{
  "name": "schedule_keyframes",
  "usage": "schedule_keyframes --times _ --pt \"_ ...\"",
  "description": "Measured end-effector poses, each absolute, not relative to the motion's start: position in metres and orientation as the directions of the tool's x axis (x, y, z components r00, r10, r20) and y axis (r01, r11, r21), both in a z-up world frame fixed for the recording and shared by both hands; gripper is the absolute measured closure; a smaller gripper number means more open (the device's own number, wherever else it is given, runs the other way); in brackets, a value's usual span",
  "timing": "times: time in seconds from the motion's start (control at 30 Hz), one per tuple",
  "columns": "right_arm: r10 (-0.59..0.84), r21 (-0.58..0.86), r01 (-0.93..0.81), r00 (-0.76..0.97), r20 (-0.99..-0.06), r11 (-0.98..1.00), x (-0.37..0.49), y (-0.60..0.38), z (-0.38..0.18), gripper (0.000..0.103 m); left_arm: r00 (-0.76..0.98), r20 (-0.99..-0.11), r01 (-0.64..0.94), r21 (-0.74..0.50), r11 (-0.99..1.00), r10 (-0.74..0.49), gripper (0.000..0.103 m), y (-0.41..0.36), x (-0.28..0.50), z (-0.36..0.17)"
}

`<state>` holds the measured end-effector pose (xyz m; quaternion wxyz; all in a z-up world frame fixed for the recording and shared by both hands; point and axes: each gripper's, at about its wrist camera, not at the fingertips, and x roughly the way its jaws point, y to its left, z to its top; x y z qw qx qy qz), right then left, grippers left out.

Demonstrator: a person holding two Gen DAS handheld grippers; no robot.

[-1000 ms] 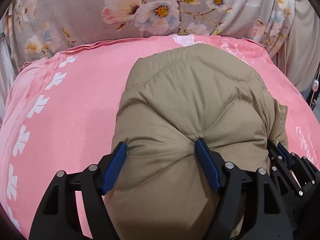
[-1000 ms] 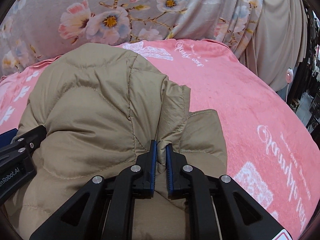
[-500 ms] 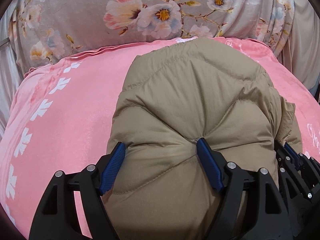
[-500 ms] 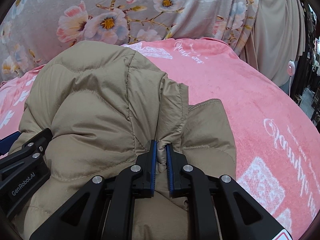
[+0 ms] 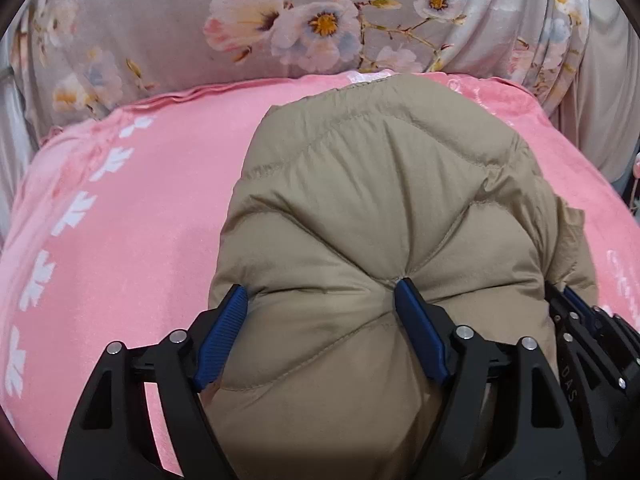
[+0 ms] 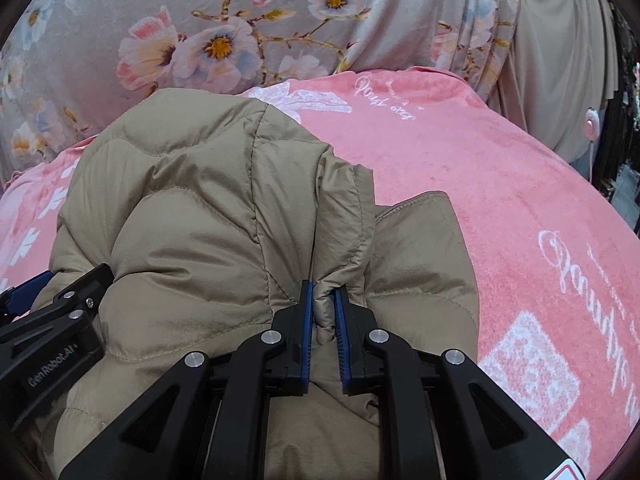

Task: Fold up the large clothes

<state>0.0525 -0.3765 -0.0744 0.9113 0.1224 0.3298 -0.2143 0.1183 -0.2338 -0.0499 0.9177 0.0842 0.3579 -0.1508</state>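
A pink blanket with white leaf prints and white script covers the surface ahead of both tongs, and a grey curtain printed with pink and blue flowers hangs at its far edge. On the blanket lies a tan quilted jacket, bunched into a puffy mound that stretches from right under both tongs away toward the curtain. The left tongs stand wide apart around a thick bulge of the jacket's near end; their blue pads dent the padding on either side, so they grip it, and they have just been opening a little further with the bulge still between them. The right tongs sit just to the right of the left pair, almost pressed together, pinching a narrow upright fold of the jacket's thin edge between their blue pads. In the right wrist view the left tongs' black frame shows at the lower left, against the jacket's side. To the right of the right tongs, a flatter flap of the jacket rests on the blanket.
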Motion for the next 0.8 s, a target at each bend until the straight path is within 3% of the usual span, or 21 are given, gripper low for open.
schedule_keyframes --times 0.1,0.13,0.2,0.37,0.4,0.47,0.53,0.63,0.8 --pt "-0.24 0.121 0.435 0.685 -0.688 0.892 0.046 -0.387 -0.062 0.084 0.606 -0.751 0.378 -0.02 0.926 -0.263 0.017 -0.214 0.128 -0.034" --pt "-0.213 0.16 0.437 0.685 -0.697 0.885 0.039 -0.393 -0.053 0.067 0.587 -0.758 0.376 -0.057 0.925 -0.285 0.017 -0.204 0.131 -0.026" --pt "-0.203 0.227 0.463 0.707 -0.678 0.857 0.024 -0.405 -0.037 0.046 0.61 -0.734 0.345 -0.095 0.934 -0.299 0.017 -0.182 0.137 0.0" --pt "-0.151 0.361 0.427 0.792 -0.591 0.829 0.02 -0.423 0.015 0.046 0.692 -0.671 0.291 -0.08 0.954 -0.267 0.017 -0.166 0.162 0.055" --pt "-0.151 0.358 0.418 0.799 -0.582 0.835 0.027 -0.423 0.022 0.047 0.702 -0.664 0.284 -0.071 0.956 -0.258 0.017 -0.17 0.17 0.062" --pt "-0.172 0.322 0.411 0.803 -0.57 0.853 0.046 -0.416 0.033 0.058 0.707 -0.664 0.279 -0.057 0.959 -0.245 0.017 -0.182 0.18 0.067" --pt "-0.173 0.271 0.385 0.8 -0.574 0.882 0.07 -0.405 0.034 0.088 0.706 -0.669 0.28 -0.038 0.959 -0.233 0.017 -0.2 0.19 0.064" --pt "-0.191 0.2 0.39 0.759 -0.623 0.899 0.104 -0.401 0.016 0.096 0.683 -0.7 0.3 0.007 0.954 -0.21 0.017 -0.232 0.204 0.045" --pt "-0.185 0.198 0.44 0.685 -0.705 0.876 0.129 -0.423 -0.034 0.096 0.671 -0.727 0.296 0.087 0.951 -0.143 0.017 -0.267 0.213 -0.001"
